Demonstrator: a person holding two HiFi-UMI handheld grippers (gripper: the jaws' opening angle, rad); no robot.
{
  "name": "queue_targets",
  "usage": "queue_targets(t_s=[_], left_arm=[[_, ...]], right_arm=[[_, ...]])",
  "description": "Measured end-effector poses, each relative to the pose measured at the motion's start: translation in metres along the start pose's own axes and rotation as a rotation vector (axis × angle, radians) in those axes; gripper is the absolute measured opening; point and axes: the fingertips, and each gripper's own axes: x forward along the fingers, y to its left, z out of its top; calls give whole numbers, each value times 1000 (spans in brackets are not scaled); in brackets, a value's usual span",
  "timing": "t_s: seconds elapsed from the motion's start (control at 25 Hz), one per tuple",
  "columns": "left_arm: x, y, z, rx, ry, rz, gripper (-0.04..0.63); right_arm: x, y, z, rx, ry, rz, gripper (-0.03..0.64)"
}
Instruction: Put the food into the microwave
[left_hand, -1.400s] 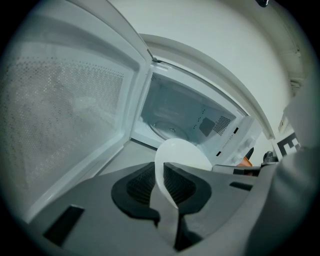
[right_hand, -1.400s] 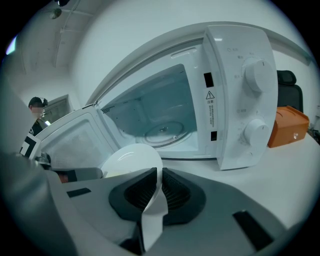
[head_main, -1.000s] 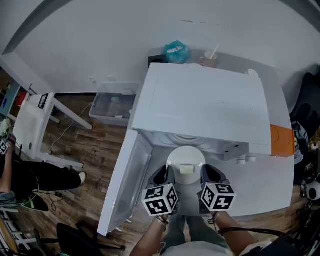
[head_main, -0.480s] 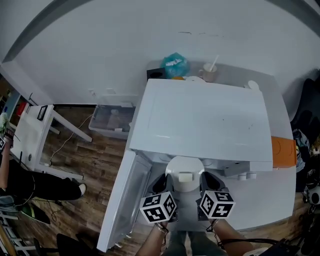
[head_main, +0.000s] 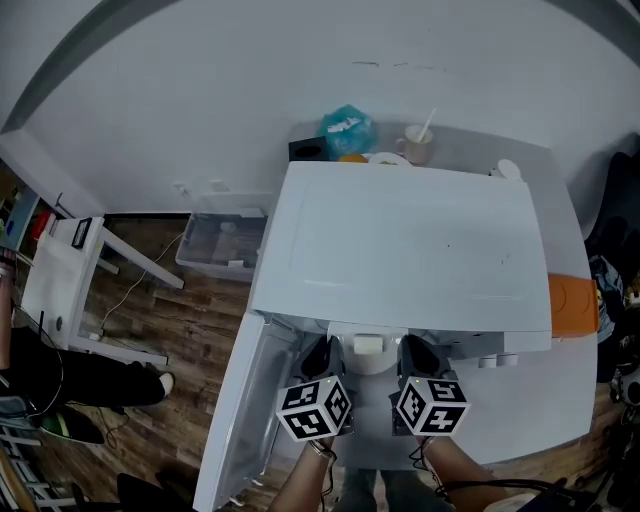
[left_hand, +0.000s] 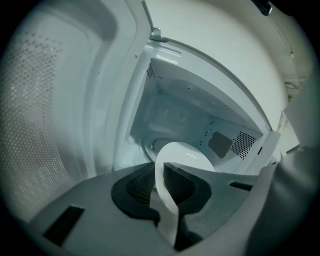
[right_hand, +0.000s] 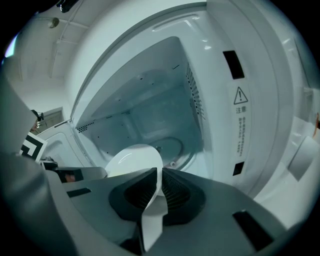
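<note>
A white plate (head_main: 370, 358) carrying a pale block of food (head_main: 368, 344) is held level at the mouth of the open white microwave (head_main: 400, 250). Its far half is hidden under the microwave's top. My left gripper (head_main: 322, 358) is shut on the plate's left rim (left_hand: 165, 195). The right gripper (head_main: 412, 355) is shut on the right rim (right_hand: 150, 210). In both gripper views the plate (right_hand: 132, 160) reaches into the cavity, over the glass turntable (right_hand: 172, 146). The door (head_main: 245, 400) hangs open to the left.
Behind the microwave stand a teal bag (head_main: 348, 125) and a cup with a spoon (head_main: 418, 143). An orange object (head_main: 572, 305) lies at the right on the counter (head_main: 540, 370). A plastic bin (head_main: 218, 240) and a white table (head_main: 60, 270) are on the floor side, left.
Both grippers and the plate have moved forward toward the cavity. The plate, fully visible before, is now half under the microwave's top.
</note>
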Motion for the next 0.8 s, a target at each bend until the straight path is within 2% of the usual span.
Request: queue_targets(t_s=[0.2,0.8], left_arm=[[12,-1,6,-14,-28,-33,55],[37,0,26,26,-94,-31,55]], right_arm=[[8,-4,10,4,-30,-7,40],[32,-6,31,-9,-113,-42,41]])
